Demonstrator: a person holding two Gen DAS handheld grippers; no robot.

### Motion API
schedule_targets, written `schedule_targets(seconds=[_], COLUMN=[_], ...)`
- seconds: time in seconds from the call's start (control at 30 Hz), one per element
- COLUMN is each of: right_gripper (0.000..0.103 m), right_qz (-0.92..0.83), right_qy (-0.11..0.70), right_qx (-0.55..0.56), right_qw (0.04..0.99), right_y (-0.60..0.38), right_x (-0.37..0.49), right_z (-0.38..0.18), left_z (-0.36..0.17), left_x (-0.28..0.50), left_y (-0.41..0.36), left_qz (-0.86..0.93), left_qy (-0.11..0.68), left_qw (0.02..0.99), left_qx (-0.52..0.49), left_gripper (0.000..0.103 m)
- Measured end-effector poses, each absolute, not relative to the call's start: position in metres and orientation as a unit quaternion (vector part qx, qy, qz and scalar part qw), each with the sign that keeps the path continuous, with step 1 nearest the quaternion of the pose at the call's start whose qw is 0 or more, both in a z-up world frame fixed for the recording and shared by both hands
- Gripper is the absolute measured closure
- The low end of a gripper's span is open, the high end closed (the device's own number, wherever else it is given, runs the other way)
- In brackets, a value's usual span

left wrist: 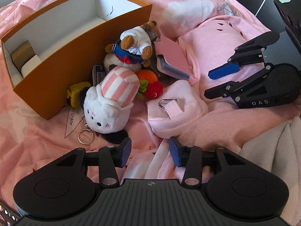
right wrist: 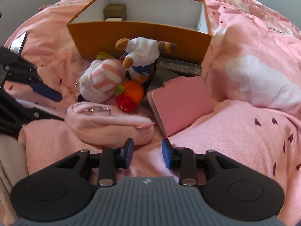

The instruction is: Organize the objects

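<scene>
An open orange box [left wrist: 79,56] [right wrist: 139,35] stands on the pink bed with small boxes [left wrist: 26,60] inside at one end. Beside it lies a pile: a white cat plush with a pink striped hat [left wrist: 109,101] [right wrist: 101,81], a brown bear plush in white [left wrist: 135,43] [right wrist: 143,52], crocheted orange and red fruit [left wrist: 150,82] [right wrist: 131,92], a pink pouch [left wrist: 173,111] [right wrist: 109,122], a pink case [left wrist: 173,56] [right wrist: 180,103]. My left gripper [left wrist: 149,151] is open and empty, just short of the pouch. My right gripper [right wrist: 147,153] [left wrist: 216,83] is open and empty near the pouch.
A yellow object [left wrist: 77,92] and a dark device [left wrist: 97,73] lie against the box. A grey book [right wrist: 178,66] lies under the pile. A pink pillow [right wrist: 244,131] rises on the right. Black furniture [left wrist: 282,15] stands beyond the bed.
</scene>
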State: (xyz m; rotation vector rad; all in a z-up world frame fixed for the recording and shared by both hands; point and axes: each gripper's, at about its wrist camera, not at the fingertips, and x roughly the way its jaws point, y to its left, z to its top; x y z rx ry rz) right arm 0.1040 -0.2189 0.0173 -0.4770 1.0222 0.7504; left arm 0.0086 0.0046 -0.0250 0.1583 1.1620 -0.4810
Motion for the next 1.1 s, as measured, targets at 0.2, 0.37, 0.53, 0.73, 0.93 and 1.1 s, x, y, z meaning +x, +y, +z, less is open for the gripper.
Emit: schedule_targets(seconds=[0.2,0.37,0.53,0.73,0.93,1.1], right_gripper=[0.06,0.06,0.045,0.064,0.089,0.09], right_qz=[0.397,0.414,0.396,0.395,0.39,0.369], right_qy=[0.443,0.419,0.404,0.412,0.456,0.488], right_qx=[-0.304,-0.311,-0.3,-0.25,-0.154,-0.088], right_qw=[0.744,0.746,0.768,0.782,0.785,0.786], right_y=[-0.203,-0.196,-0.192,-0.191,-0.196,-0.203], right_x=[0.095,0.098,0.11,0.126,0.141,0.155], right_z=[0.014,0.014,0.01,0.006,0.005,0.0], left_z=[-0.03,-0.02,-0.024,-0.029,-0.032,-0.045], left_x=[0.018,0.025,0.039,0.049,0.047,0.05], left_y=[0.0,-0.002,0.001,0.01,0.017,0.016], left_qz=[-0.24,-0.226,-0.193,-0.173,-0.171,-0.168], left_qy=[0.541,0.509,0.494,0.484,0.503,0.52], left_qw=[0.805,0.83,0.847,0.856,0.844,0.832], left_qx=[0.039,0.009,-0.009,-0.051,-0.076,-0.097], left_gripper=[0.074,0.078,0.078,0.077,0.056,0.056])
